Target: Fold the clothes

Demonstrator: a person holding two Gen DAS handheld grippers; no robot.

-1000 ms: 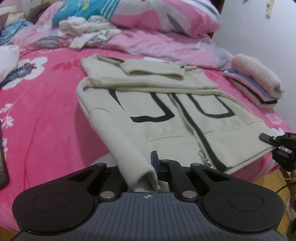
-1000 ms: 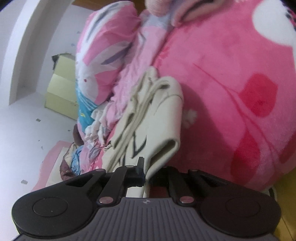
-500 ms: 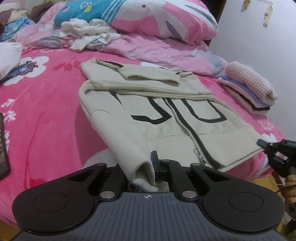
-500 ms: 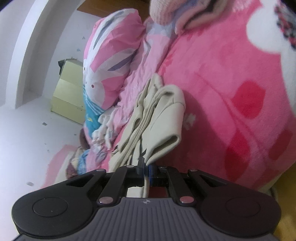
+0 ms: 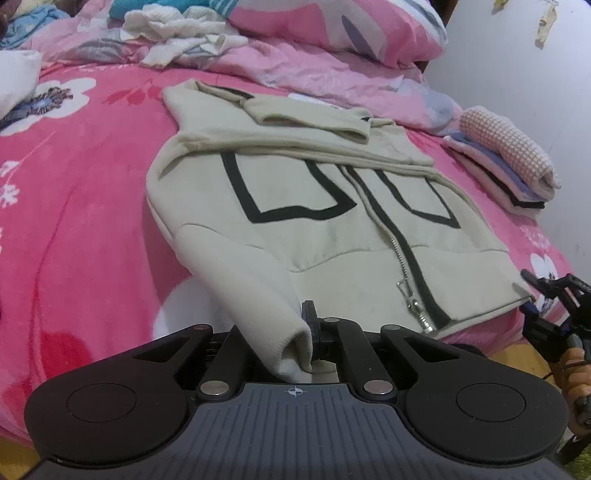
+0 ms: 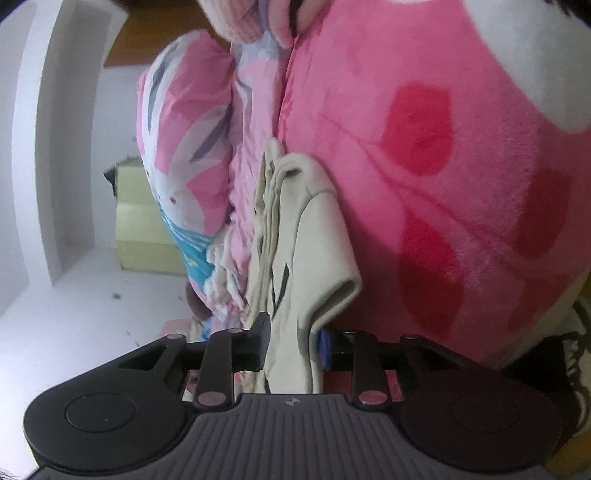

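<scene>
A beige zip-up jacket (image 5: 332,221) with black outlines lies front-up on the pink bed (image 5: 74,206), sleeves folded in. My left gripper (image 5: 295,332) is shut on the jacket's near left hem corner. My right gripper (image 6: 291,343) is tilted sideways at the jacket's other hem corner (image 6: 295,295); cloth sits between its jaws, which stand somewhat apart. The right gripper also shows in the left wrist view (image 5: 554,299) at the bed's right edge.
A stack of folded clothes (image 5: 506,158) lies at the right by the white wall. Pink pillows (image 5: 332,26) and crumpled white laundry (image 5: 177,26) lie at the head of the bed. A yellow-green cabinet (image 6: 140,221) stands beyond the bed.
The left gripper has lifted and pulled the hem corner slightly back. The right gripper's jaws have spread apart around the cloth, and its view has rolled further.
</scene>
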